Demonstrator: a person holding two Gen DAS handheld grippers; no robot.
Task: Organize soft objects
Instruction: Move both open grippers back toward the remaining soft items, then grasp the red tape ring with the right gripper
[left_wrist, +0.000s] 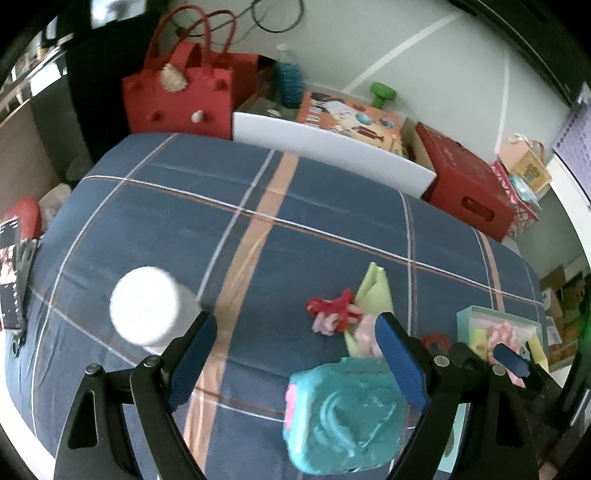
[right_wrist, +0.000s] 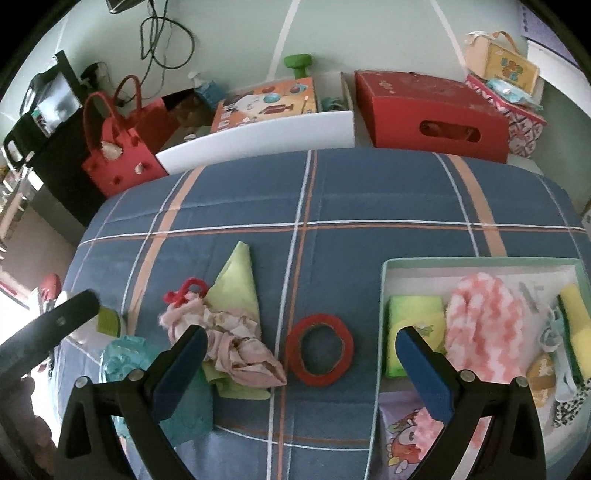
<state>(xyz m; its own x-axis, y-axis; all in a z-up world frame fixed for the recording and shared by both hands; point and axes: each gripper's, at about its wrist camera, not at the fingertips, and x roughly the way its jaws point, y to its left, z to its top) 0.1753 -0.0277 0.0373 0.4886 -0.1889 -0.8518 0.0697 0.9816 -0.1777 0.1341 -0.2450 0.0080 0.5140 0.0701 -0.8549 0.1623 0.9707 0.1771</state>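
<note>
Box (right_wrist: 480, 264) already held several soft items; scrunchie (right_wrist: 236, 347), green cloth (right_wrist: 236, 284) and teal pad (left_wrist: 343, 413) remained on the bed — left gripper (left_wrist: 295, 354) and right gripper (right_wrist: 299, 369) both wide open, empty.

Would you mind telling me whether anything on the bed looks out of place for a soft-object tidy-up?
Yes: the red tape ring lies on the plaid bedspread beside the crumpled pink cloth. It looks like a stiff cardboard-cored roll, not a soft item, and sits just outside the box.

Plaid blue bedspread (right_wrist: 332, 192); beyond its far edge: pale green wall (right_wrist: 236, 33), red felt bag (right_wrist: 122, 162), white bin (right_wrist: 258, 142), red box (right_wrist: 436, 114).
</note>
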